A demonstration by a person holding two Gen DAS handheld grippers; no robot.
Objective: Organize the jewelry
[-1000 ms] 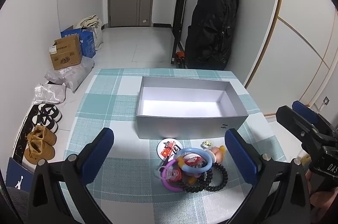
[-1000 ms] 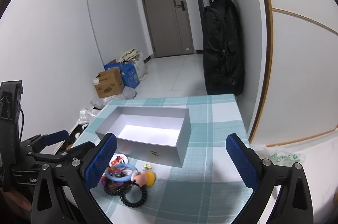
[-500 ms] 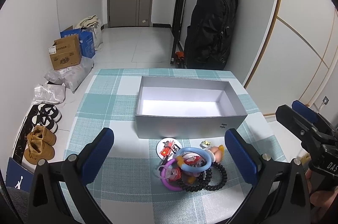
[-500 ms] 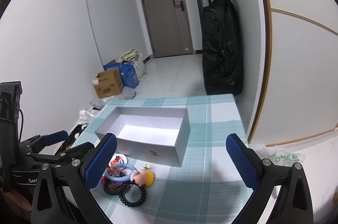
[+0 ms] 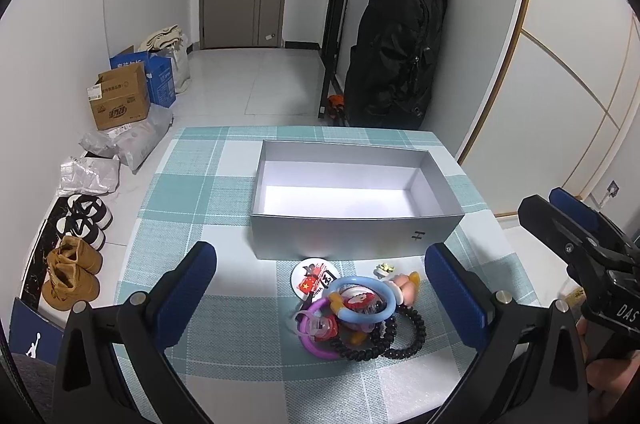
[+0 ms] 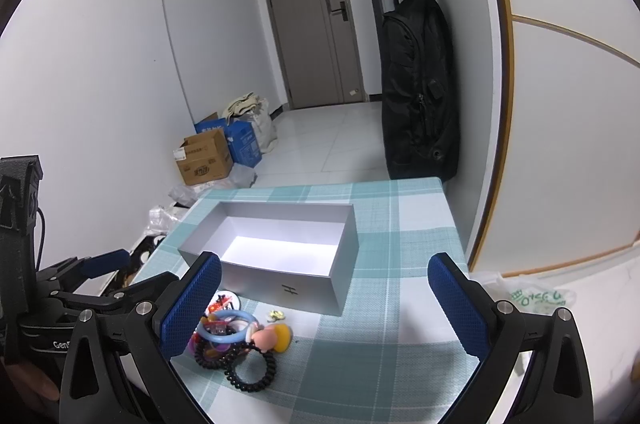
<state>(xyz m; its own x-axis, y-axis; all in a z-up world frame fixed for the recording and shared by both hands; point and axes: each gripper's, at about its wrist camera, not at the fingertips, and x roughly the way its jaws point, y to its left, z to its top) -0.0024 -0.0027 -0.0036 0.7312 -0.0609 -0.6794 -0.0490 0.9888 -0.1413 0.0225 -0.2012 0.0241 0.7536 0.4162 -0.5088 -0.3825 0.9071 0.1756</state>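
Note:
An empty silver box (image 5: 356, 238) (image 6: 308, 292) stands open on the checked tablecloth. In front of it lies a small heap of trinkets: a light blue ring (image 5: 362, 300) (image 6: 224, 333), a purple ring (image 5: 310, 334), black coiled bands (image 5: 400, 334) (image 6: 250, 372), a round badge (image 5: 314, 274) and a pink and yellow figure (image 5: 406, 288) (image 6: 272, 336). My left gripper (image 5: 320, 296) hovers open above the heap, which lies between its fingers. My right gripper (image 6: 326, 308) is open too, with the heap near its left finger; it also shows at the right edge of the left wrist view.
A checked teal and white cloth (image 5: 192, 192) covers the table. A black bag (image 5: 396, 52) hangs by the wall beyond the table's far edge. On the floor to the left are cardboard boxes (image 5: 118, 100), plastic bags and shoes (image 5: 72, 272). A white wall borders the table's right side.
Both views have shifted only slightly; the heap and the box lie where they were. Both grippers stay open.

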